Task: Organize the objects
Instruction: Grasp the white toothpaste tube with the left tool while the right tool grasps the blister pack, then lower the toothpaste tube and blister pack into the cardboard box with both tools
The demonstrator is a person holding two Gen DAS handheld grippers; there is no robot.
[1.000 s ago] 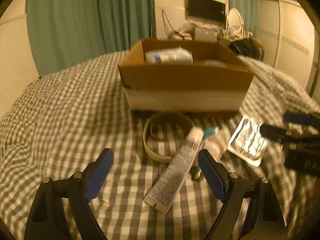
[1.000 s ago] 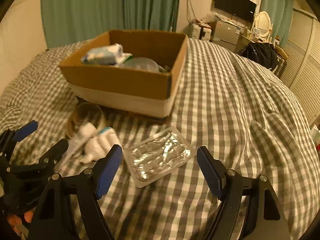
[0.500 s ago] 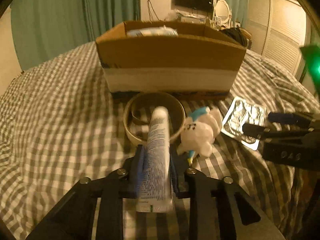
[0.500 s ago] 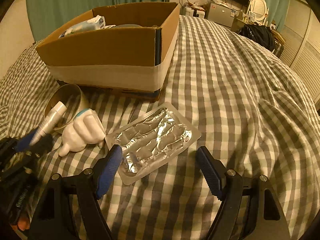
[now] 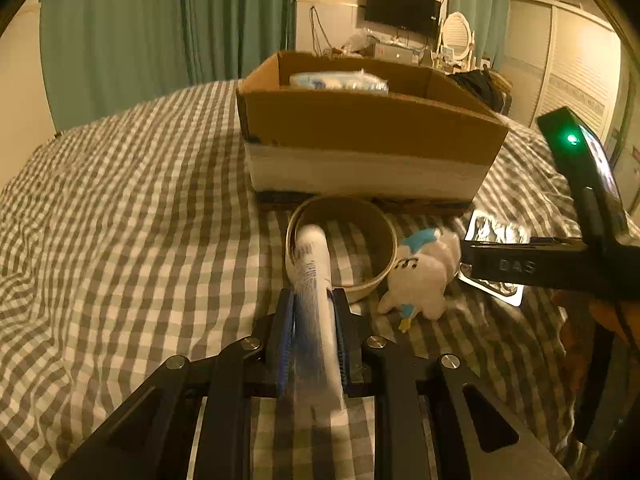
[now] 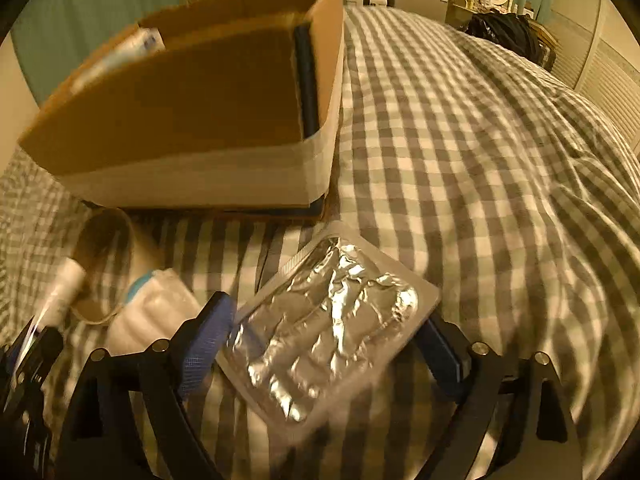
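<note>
My left gripper (image 5: 314, 320) is shut on a white tube (image 5: 312, 264) that points toward the cardboard box (image 5: 360, 132). The tube's tip hangs over a tan ring (image 5: 378, 236). A white and blue plush toy (image 5: 424, 276) lies right of the ring. My right gripper (image 6: 324, 344) is open and low over the bed, its blue pads on either side of the foil blister pack (image 6: 332, 328). The pack's edges overlap both pads. The box (image 6: 200, 100) stands just behind, with a wrapped packet inside. The left gripper (image 6: 28, 344) and the tube (image 6: 64, 284) show at the lower left.
Everything rests on a grey-checked bedspread (image 5: 120, 220), rumpled at the right (image 6: 500, 160). Green curtains (image 5: 160, 20) hang behind the box. A dresser with a screen and a mirror (image 5: 456, 40) stands at the back. A hand (image 5: 608, 316) holds the right gripper's handle.
My left gripper went from open to shut on the tube and raised it off the bed. My right gripper moved forward and down until the blister pack sits between its pads.
</note>
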